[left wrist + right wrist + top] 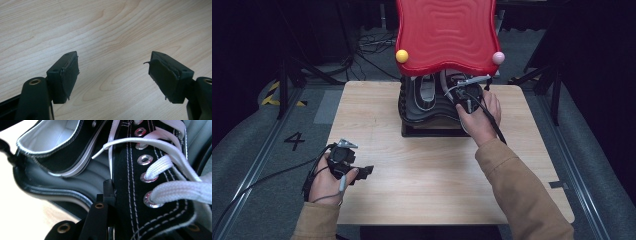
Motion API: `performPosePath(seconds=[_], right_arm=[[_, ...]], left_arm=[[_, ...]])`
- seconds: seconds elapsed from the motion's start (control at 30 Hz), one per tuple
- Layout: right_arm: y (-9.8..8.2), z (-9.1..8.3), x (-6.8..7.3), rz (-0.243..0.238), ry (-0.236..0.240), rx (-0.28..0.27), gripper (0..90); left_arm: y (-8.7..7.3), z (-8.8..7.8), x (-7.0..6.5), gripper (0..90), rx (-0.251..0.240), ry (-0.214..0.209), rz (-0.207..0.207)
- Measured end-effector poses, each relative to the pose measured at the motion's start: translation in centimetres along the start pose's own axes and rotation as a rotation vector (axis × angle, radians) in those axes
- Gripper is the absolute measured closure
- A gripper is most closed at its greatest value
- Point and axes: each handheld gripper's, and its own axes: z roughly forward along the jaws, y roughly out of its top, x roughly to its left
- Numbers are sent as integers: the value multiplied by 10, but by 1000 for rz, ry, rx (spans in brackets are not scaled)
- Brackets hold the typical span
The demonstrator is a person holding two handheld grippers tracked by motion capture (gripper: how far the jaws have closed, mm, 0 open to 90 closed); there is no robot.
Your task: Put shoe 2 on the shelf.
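Right gripper clamped on a black sneaker at the rack

At the far edge of the wooden table (422, 170), near its middle, stands a small shoe rack (412, 107) with a wavy red top shelf (446, 35) and a wavy grey lower shelf. A yellow ball (402, 56) caps the red shelf's near left corner and a pink ball (498, 58) its near right corner.

Two black canvas sneakers lie on the lower shelf. The left sneaker (65, 152) rests with its white lining open toward the camera in the right gripper view. The right sneaker (150, 182), with white laces and silver eyelets, sits just beside it toward the right end of the shelf.

The right gripper (469, 92) reaches under the red shelf. In its own view the one jaw that shows presses against the side of the laced sneaker's upper, the canvas filling the space between the jaws, so it is gripping that shoe by the eyelet flap. The other jaw is hidden behind the shoe.

The left gripper (362, 172) lies low at the near left part of the table, close to the left edge, well apart from the rack. Its jaws stand wide with nothing between them, bare wood grain beneath; the pads (68, 75) look worn and frayed at their edges
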Motion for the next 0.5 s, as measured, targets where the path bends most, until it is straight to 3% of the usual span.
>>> performPosePath(seconds=[0.3, 0.4, 0.5], right_arm=[[0, 16, 1, 18, -6, 28, 809], [-1, 16, 2, 9, 42, 60, 683], [-5, 8, 5, 7, 78, 51, 589]], left_arm=[[-3, 0, 3, 260, 24, -2, -1], [-2, 3, 1, 287, 76, -6, 7], [0, 4, 0, 285, 81, -10, 15]])
